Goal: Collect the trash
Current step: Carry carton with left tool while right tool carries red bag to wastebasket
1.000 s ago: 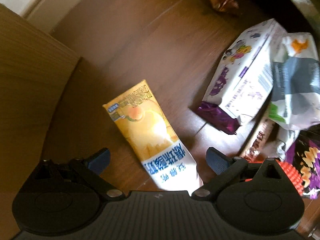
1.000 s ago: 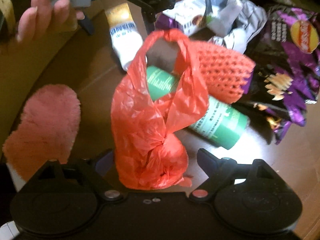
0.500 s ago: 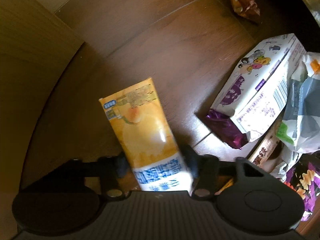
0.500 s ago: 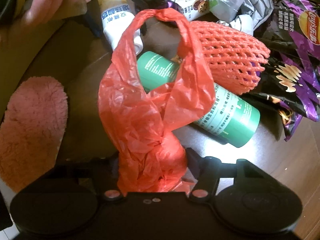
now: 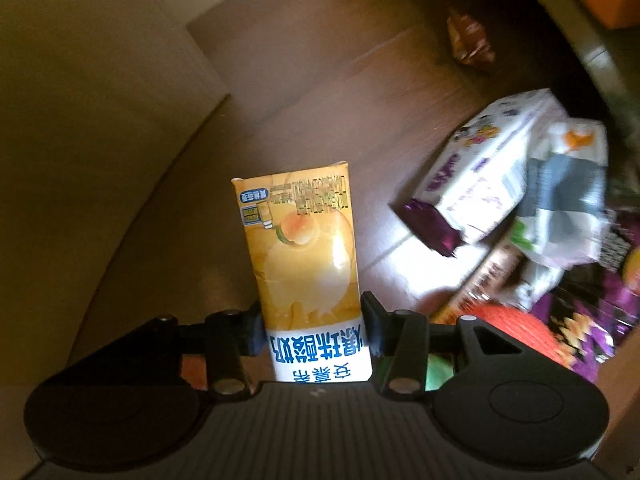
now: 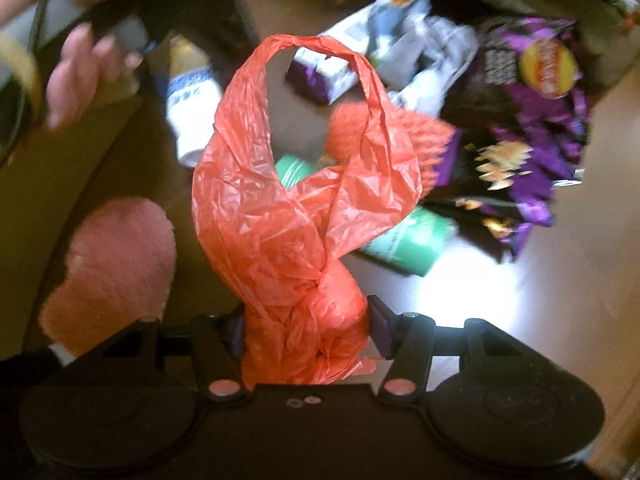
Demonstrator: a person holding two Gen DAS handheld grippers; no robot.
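Observation:
My left gripper (image 5: 312, 330) is shut on a yellow and white drink carton (image 5: 304, 256) and holds it above the brown wooden floor (image 5: 320, 92). The carton also shows in the right wrist view (image 6: 192, 96), below the left gripper and the hand that holds it. My right gripper (image 6: 306, 330) is shut on the knotted end of a red plastic bag (image 6: 296, 216), whose handles loop upward. Trash lies on the floor beyond: a green can (image 6: 404, 240), an orange foam net (image 6: 432, 140), a purple chip bag (image 6: 532, 120) and a white and purple snack box (image 5: 488, 176).
A pink fluffy slipper (image 6: 116, 260) lies at the left in the right wrist view. A light wooden panel (image 5: 80, 140) stands at the left. A crumpled brown wrapper (image 5: 468, 40) lies farther off. Crumpled white packaging (image 6: 416, 40) sits in the trash pile.
Both grippers have closed, the left on the carton and the right on the red bag. Both objects have been lifted off the floor, and the carton now points straight ahead.

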